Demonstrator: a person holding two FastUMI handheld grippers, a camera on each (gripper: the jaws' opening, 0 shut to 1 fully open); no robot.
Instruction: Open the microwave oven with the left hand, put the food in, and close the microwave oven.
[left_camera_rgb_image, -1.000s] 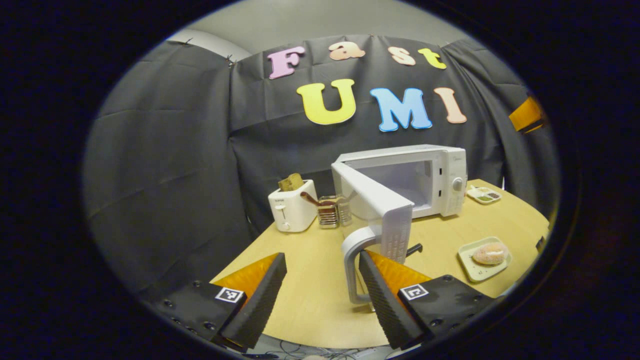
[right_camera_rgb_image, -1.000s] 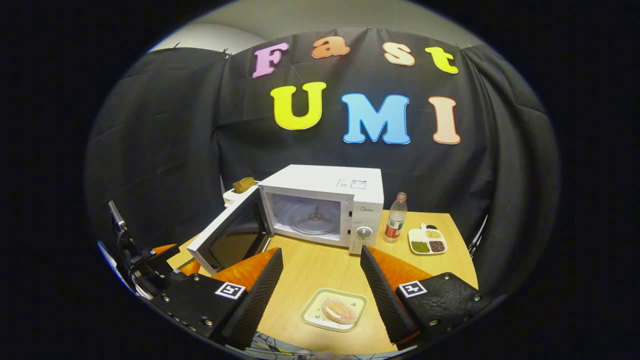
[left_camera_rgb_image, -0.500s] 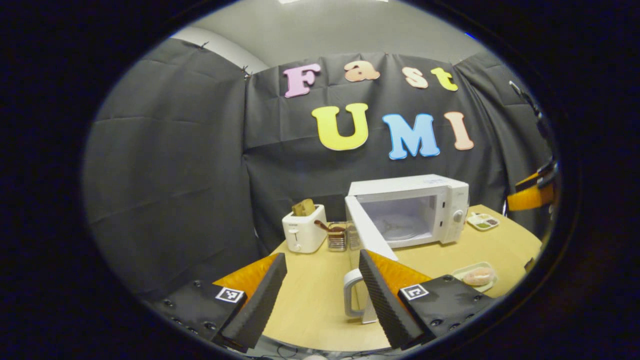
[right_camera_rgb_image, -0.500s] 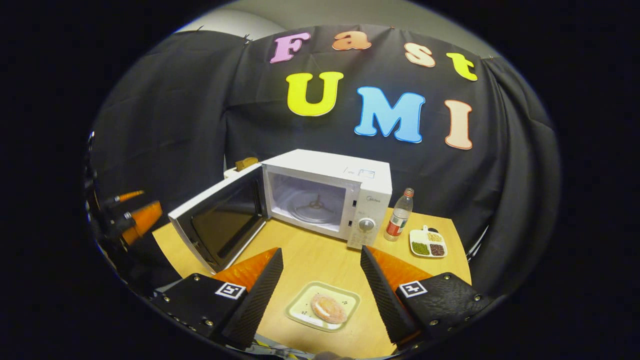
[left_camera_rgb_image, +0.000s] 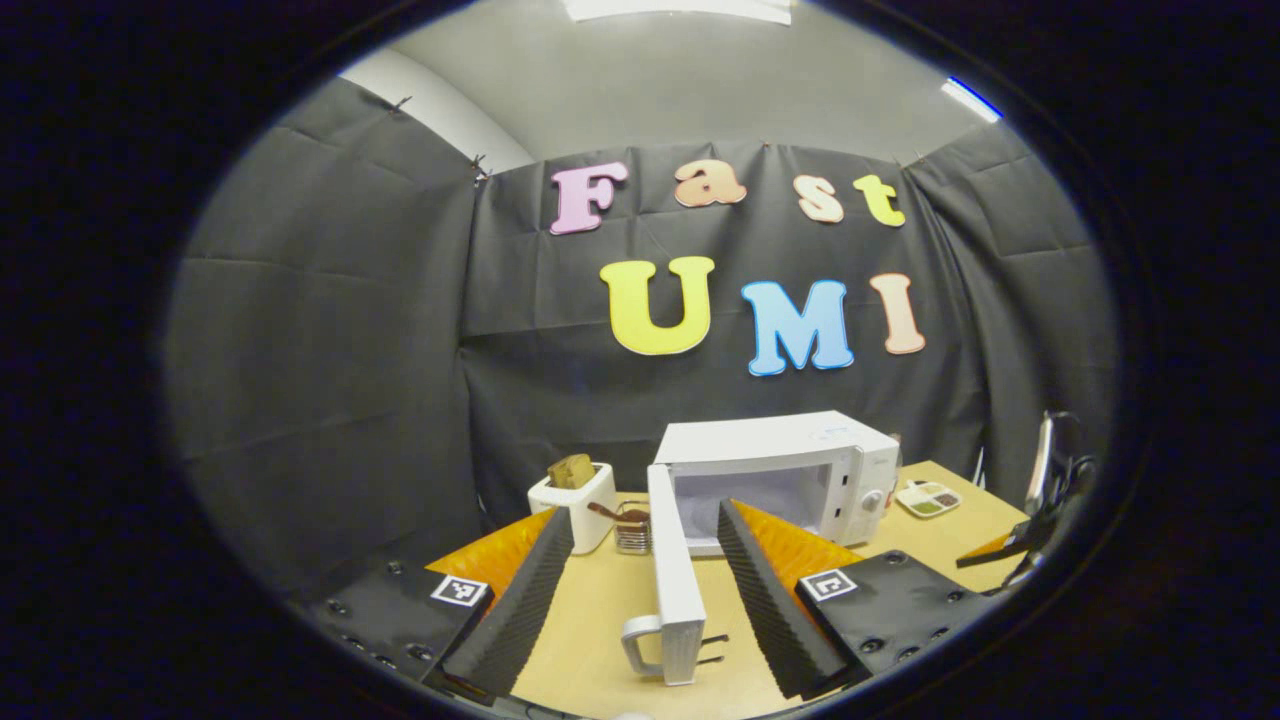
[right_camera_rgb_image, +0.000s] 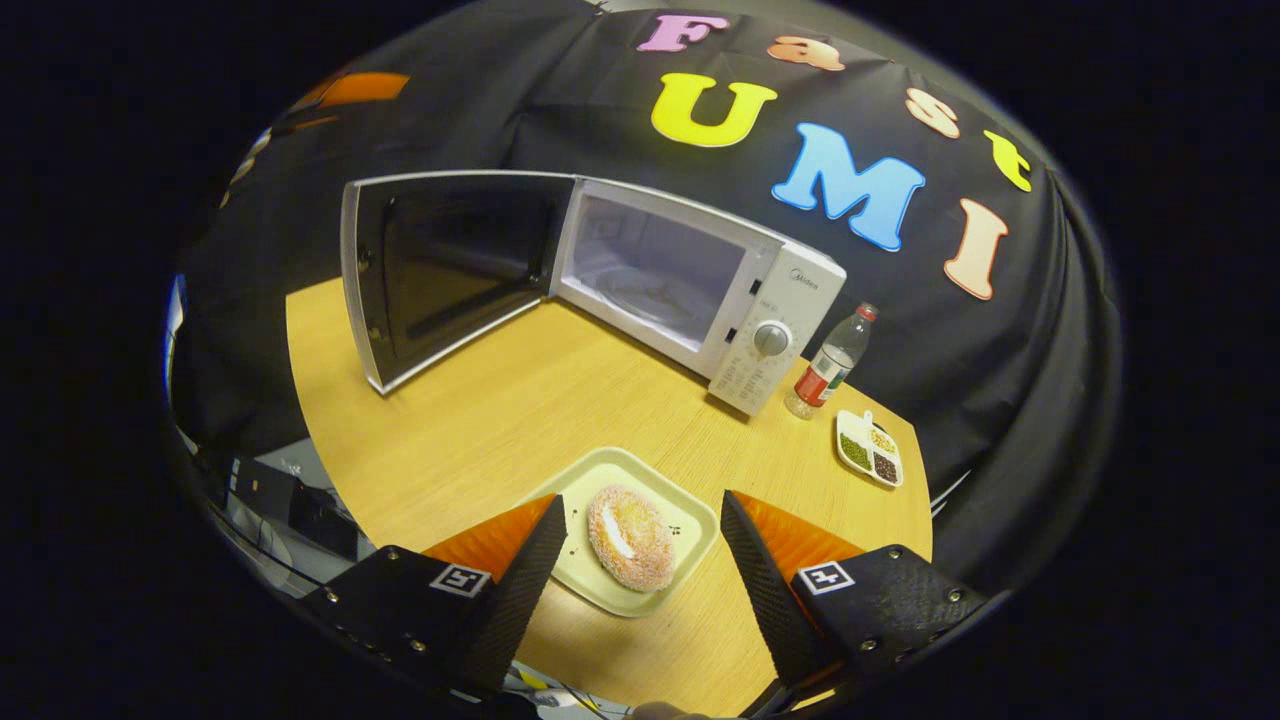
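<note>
Both grippers' jaws stand apart, empty. Right gripper (right_camera_rgb_image: 640, 560) hovers over the doughnut (right_camera_rgb_image: 630, 537) on its tray (right_camera_rgb_image: 690, 510), well apart from the open microwave (right_camera_rgb_image: 700, 285). It looks soft and light; grip the stiff tray rim instead.

Light comes from above: a ceiling panel (left_camera_rgb_image: 676, 9) glows at the top of the left gripper view, and the grey ceiling is bright. The cloth stays dull, without glare. The table (right_camera_rgb_image: 480, 400) in the right gripper view is warmly lit, the donut (right_camera_rgb_image: 630, 536) crisp. Straight lines bow hard toward both rims, and the edges dim and soften.
</note>
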